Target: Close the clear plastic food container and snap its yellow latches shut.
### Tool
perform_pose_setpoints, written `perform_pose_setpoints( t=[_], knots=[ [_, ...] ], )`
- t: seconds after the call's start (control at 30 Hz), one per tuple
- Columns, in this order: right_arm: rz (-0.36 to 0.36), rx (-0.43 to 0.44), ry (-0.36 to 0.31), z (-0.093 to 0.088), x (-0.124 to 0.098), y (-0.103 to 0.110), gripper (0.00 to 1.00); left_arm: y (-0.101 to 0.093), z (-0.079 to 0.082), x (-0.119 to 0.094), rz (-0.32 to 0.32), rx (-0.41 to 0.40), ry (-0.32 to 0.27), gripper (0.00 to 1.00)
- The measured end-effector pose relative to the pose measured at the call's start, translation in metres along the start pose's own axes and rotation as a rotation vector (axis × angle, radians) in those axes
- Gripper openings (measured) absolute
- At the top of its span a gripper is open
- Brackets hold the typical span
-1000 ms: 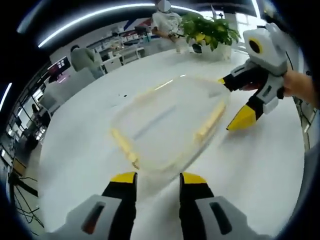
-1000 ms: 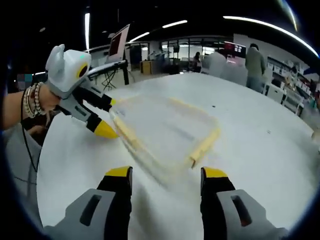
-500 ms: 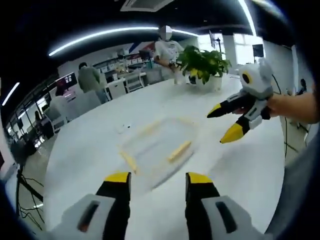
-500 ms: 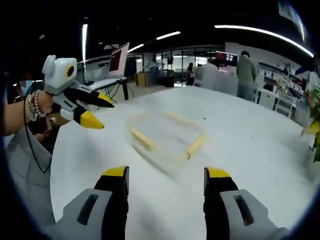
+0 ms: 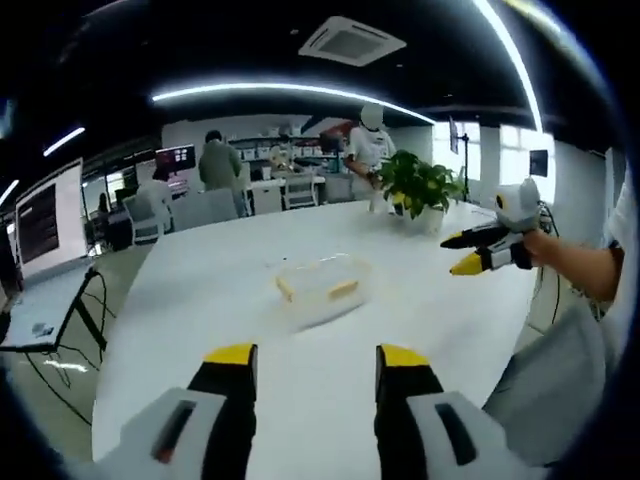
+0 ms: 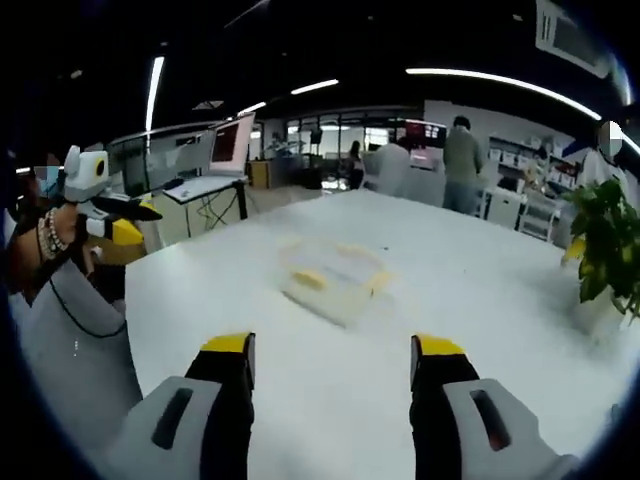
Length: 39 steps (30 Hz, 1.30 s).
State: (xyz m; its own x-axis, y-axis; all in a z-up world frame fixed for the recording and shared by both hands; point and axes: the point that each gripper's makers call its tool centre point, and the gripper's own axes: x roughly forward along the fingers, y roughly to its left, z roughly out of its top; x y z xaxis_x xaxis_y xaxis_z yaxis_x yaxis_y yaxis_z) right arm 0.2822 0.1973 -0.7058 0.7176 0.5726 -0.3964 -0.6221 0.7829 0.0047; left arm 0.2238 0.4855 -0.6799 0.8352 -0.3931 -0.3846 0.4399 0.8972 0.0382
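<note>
Container (image 5: 320,288) sits lidded mid-counter (image 5: 200,320), latches seemingly down; your left gripper (image 5: 308,358) and right gripper (image 6: 332,347) hover well clear, fingers apart, nothing gripped

My count from the white table

One clear container (image 5: 322,288) with two yellow latches (image 5: 343,290) I can make out, one potted plant (image 5: 418,186), my two claws (image 5: 316,362) (image 6: 332,350), and three people standing behind.
</note>
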Motion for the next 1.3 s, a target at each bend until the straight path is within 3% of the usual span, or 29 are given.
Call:
perform_pose_setpoints(
  t=[0.13,0.27,0.33,0.43,0.57,0.6,0.7,0.8,0.83,0.9,0.93,0.97,1.0,1.03,1.13,1.17,1.23,1.27,1.3],
  knots=[
    [-0.007,-0.045,0.007,-0.008,-0.030,0.022,0.67,0.001,-0.007,-0.035,0.014,-0.081,-0.064,0.43],
    [-0.025,-0.044,-0.015,-0.018,-0.062,0.040,0.68,0.002,-0.014,-0.062,0.062,0.002,-0.139,0.47],
    [-0.045,-0.036,-0.029,-0.025,-0.075,0.047,0.68,-0.007,-0.023,-0.070,0.034,0.014,-0.144,0.49],
    [-0.059,-0.007,-0.071,-0.032,-0.088,0.060,0.70,-0.020,-0.034,-0.076,-0.018,0.016,-0.151,0.50],
    [-0.088,0.027,-0.073,-0.047,-0.099,0.071,0.73,-0.030,-0.054,-0.076,-0.054,-0.066,-0.135,0.52],
    [-0.096,0.029,-0.068,-0.050,-0.100,0.072,0.72,-0.029,-0.043,-0.078,-0.070,-0.163,-0.211,0.49],
    [-0.134,0.082,0.006,-0.068,-0.104,0.072,0.68,-0.025,-0.046,-0.077,-0.070,-0.173,-0.198,0.56],
    [-0.206,0.208,-0.047,-0.061,-0.108,0.061,0.55,-0.031,-0.044,-0.076,-0.100,-0.160,-0.195,0.56],
    [-0.201,0.262,-0.058,-0.059,-0.109,0.063,0.55,-0.034,-0.043,-0.074,-0.115,-0.162,-0.195,0.56],
    [-0.189,0.282,-0.091,-0.052,-0.108,0.068,0.62,-0.044,-0.043,-0.071,-0.159,-0.193,-0.191,0.59],
    [-0.185,0.276,-0.100,-0.048,-0.108,0.072,0.65,-0.048,-0.037,-0.068,-0.176,-0.218,-0.220,0.60],
    [-0.182,0.271,-0.101,-0.046,-0.107,0.076,0.65,-0.045,-0.034,-0.068,-0.150,-0.157,-0.237,0.62],
    [-0.183,0.255,-0.101,-0.043,-0.104,0.082,0.66,-0.044,-0.028,-0.067,-0.137,-0.168,-0.274,0.62],
    [-0.182,0.241,-0.099,-0.042,-0.102,0.086,0.67,-0.044,-0.027,-0.066,-0.136,-0.196,-0.278,0.60],
    [-0.156,0.204,-0.078,-0.042,-0.089,0.103,0.70,-0.050,-0.020,-0.059,-0.174,-0.393,-0.299,0.57],
    [-0.149,0.185,-0.066,-0.044,-0.085,0.107,0.72,-0.050,-0.019,-0.058,-0.172,-0.405,-0.304,0.57],
    [-0.136,0.122,-0.004,-0.055,-0.075,0.114,0.80,-0.047,-0.022,-0.054,-0.145,-0.343,-0.282,0.54],
    [-0.144,0.081,0.031,-0.061,-0.073,0.115,0.83,-0.039,-0.029,-0.053,-0.087,-0.290,-0.253,0.52],
    [-0.162,0.007,0.088,-0.068,-0.073,0.112,0.85,-0.038,-0.029,-0.051,-0.081,-0.260,-0.251,0.50]
  ],
)
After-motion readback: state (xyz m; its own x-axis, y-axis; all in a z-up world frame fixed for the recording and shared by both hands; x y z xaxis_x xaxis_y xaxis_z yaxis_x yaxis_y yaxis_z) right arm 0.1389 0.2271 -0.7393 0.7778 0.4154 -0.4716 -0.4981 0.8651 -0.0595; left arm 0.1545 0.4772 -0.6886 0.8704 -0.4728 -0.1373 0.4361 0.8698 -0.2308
